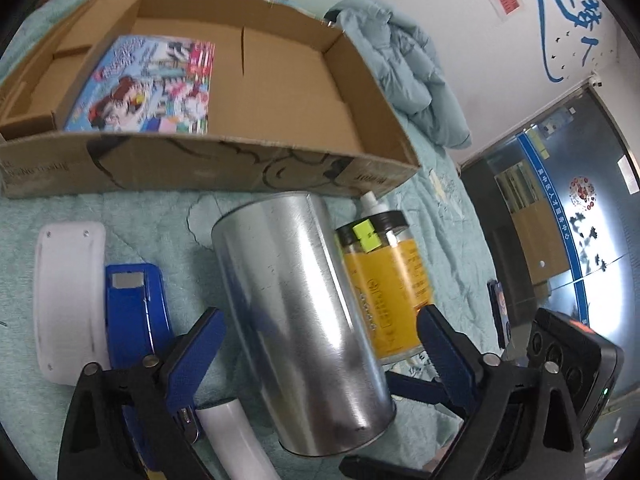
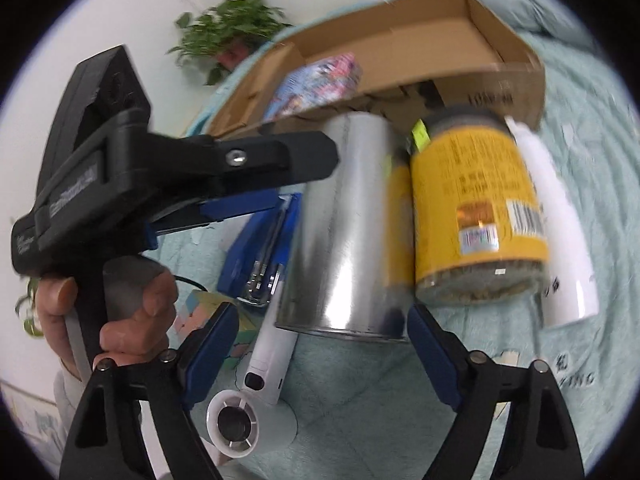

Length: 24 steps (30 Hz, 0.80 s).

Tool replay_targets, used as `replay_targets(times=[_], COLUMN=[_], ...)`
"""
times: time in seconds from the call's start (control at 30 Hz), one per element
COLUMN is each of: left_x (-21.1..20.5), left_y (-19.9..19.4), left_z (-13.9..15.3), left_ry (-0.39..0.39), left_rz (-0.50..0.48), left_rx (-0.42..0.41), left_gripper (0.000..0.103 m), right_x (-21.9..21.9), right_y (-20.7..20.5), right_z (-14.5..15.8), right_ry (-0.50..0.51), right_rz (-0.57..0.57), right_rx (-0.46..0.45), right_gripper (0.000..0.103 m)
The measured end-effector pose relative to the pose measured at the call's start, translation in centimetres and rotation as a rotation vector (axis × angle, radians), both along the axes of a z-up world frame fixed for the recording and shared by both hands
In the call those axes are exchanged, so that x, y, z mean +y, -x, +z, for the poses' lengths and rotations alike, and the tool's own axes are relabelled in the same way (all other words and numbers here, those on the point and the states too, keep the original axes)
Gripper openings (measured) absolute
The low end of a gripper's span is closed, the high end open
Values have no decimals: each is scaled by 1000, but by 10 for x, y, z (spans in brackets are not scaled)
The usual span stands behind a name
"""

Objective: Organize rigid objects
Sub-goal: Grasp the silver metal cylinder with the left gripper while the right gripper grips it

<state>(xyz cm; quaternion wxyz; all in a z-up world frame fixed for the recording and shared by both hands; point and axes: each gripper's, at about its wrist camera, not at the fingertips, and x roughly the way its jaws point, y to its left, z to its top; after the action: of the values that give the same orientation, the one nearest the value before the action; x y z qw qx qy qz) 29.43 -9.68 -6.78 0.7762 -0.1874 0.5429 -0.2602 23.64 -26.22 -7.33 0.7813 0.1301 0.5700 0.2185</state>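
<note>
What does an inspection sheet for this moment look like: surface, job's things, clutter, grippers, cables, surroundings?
Surface: teal quilted bedspread, rumpled.
Job's things: metal can lying on its side beside a yellow-labelled jar; cardboard box behind them holds a colourful picture book; blue stapler, white handheld fan, white tube and coloured cube lie around the can.
Clutter: white curved plastic piece; bunched light-blue duvet.
Grippers: left gripper open, straddling the can; right gripper open, facing the can's end.
Cables: thin black lead near the cube.
Surroundings: white wall with blue lettering; potted plant.
</note>
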Motion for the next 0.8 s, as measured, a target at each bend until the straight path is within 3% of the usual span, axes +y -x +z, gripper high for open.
replay_targets(times=[0.17, 0.33, 0.8], left_x=[-9, -11, -12], left_y=[-11, -16, -9], left_z=[-17, -30, -29], left_ry=[-31, -68, -68], left_rz=[-46, -43, -57], left_rx=[40, 68, 47], left_gripper=[89, 86, 85], right_x=[2, 13, 24], right_y=[-13, -14, -22], right_z=[-14, -18, -35], right_ry=[8, 35, 44], right_rz=[-35, -14, 3], right_rx=[56, 49, 84], right_gripper=[79, 82, 86])
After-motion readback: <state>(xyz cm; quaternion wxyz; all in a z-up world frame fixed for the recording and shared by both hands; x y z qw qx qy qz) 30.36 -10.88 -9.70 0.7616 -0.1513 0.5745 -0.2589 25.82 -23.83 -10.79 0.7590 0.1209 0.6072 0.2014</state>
